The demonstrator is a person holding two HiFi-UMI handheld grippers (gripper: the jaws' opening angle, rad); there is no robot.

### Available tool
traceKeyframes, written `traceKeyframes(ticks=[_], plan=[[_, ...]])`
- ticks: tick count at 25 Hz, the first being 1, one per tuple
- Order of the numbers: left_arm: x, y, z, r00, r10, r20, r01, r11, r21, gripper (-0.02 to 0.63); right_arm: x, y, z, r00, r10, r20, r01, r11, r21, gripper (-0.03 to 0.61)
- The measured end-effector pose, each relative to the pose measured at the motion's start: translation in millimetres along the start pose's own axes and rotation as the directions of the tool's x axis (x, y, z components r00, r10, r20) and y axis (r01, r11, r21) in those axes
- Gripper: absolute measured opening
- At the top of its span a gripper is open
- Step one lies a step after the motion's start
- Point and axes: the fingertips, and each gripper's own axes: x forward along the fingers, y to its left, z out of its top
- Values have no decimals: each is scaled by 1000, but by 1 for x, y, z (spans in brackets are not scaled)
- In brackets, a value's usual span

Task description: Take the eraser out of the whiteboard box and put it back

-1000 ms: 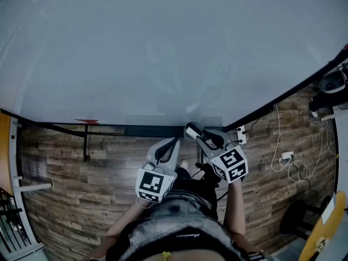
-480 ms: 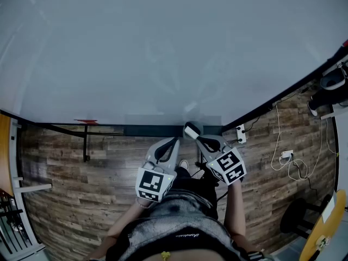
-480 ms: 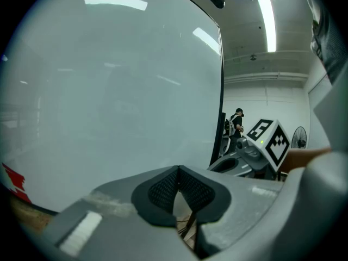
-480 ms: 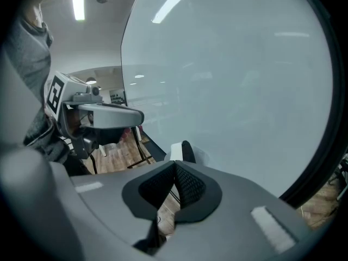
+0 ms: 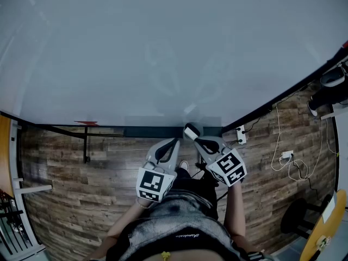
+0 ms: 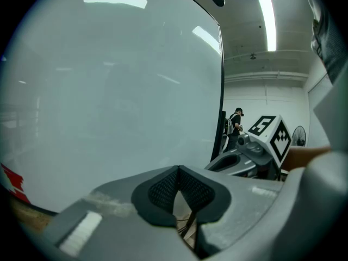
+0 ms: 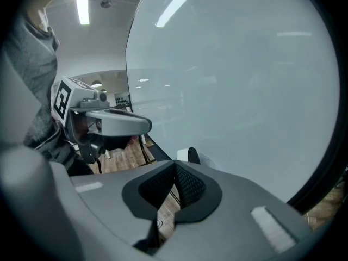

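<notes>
Eraser seen at foot of whiteboard
White with a black side, it is set at the dark box, just beyond the clenched right gripper; the left gripper is clamped empty.

Floor: wood-look planks in mixed brown and grey. A large pale whiteboard fills the upper head view and stands on a black frame. White cables loop over the floor at right, near a white socket block. Ceiling: long strip lights. Far wall white. A standing fan and a distant person show beyond the board's edge.
</notes>
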Motion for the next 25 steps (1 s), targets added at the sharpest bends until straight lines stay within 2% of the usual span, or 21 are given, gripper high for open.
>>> traceKeyframes(ticks=[12,17,25], plan=[[5,0,6,999,-21,24,21,1000,3,2,0,17,30,985,44,168,-47,999,14,3],[5,-4,12,998,-35,43,34,999,16,2,-3,21,45,970,43,241,-42,999,-10,3],[-2,-5,32,994,-43,99,41,999,26,2,-8,26,68,952,20,306,-19,1000,-7,2]])
